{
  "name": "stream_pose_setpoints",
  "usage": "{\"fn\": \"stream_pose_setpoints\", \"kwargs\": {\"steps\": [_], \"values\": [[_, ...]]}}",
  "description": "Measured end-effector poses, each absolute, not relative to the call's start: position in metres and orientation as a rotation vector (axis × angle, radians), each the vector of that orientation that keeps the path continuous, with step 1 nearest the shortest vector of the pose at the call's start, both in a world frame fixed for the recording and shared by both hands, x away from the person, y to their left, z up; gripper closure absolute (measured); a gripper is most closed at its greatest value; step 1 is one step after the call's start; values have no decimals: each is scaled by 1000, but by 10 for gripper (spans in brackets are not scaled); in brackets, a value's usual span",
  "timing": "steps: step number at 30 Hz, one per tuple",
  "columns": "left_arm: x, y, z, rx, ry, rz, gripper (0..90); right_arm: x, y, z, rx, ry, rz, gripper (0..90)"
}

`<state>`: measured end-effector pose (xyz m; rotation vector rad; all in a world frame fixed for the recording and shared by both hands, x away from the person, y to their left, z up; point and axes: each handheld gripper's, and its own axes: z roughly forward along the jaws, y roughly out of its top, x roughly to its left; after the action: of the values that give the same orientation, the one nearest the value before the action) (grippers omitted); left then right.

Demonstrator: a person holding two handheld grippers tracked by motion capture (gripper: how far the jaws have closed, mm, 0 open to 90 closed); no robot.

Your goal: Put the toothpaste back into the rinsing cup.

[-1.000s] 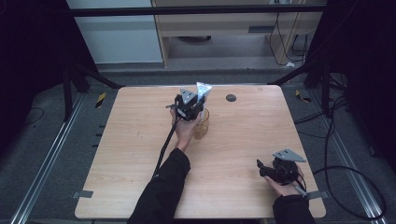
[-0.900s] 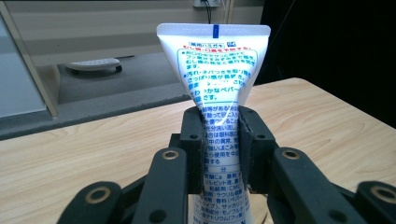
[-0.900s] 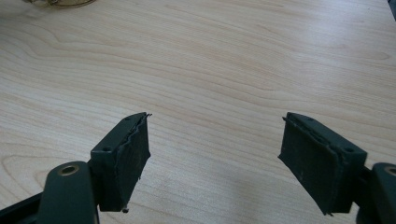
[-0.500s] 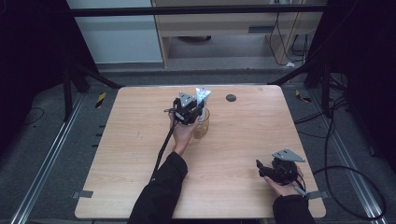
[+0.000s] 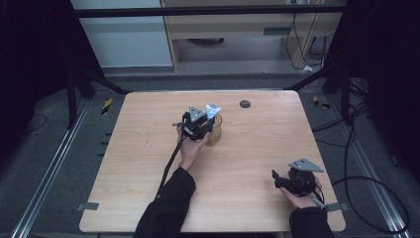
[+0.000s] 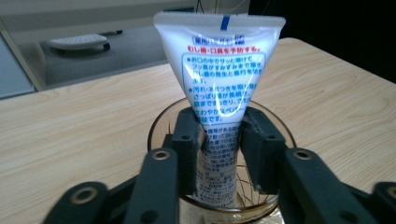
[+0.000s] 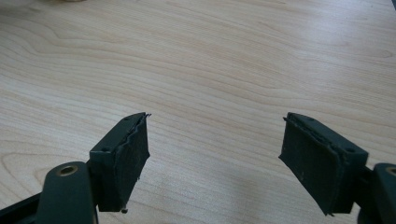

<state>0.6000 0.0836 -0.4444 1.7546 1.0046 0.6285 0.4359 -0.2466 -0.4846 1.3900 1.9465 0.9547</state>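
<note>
while the left gripper (image 6: 218, 140) pinches the tube (image 6: 219, 79) upright inside the glass (image 6: 159, 126) mid-table | right gripper (image 7: 215, 154) spread wide, idle | advice: lower straight, release once it rests on the bottom

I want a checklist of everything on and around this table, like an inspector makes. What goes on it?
Surface: wooden table, pale, with bare wood under the right tongs.
Job's things: a white tube with blue and red print stands with its lower end inside a brownish glass cup.
Clutter: a small dark round spot near the far edge; cannot tell what it is.
Grippers: left tongs are shut on the tube over the cup; right tongs are open, holding nothing, near the front right corner.
Cables: a black cable trails from the left tongs; more lie on the floor at right.
Surroundings: grey floor, dark frame, pale cabinets behind.
</note>
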Motion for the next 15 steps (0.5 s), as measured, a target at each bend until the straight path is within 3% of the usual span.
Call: {"fn": "stream_pose_setpoints", "kwargs": {"steps": [1,2,4,15], "values": [[598,84,-443,1748,999,632,655,436,-247,-485,1390,1947,955,230],[597,85,-441,1747,993,632,572,436,-247,-485,1391,1945,955,230],[591,89,-435,1742,982,646,538,436,-247,-484,1387,1944,953,230],[554,126,-411,1785,904,620,414,434,-249,-484,1388,1936,943,223]]}}
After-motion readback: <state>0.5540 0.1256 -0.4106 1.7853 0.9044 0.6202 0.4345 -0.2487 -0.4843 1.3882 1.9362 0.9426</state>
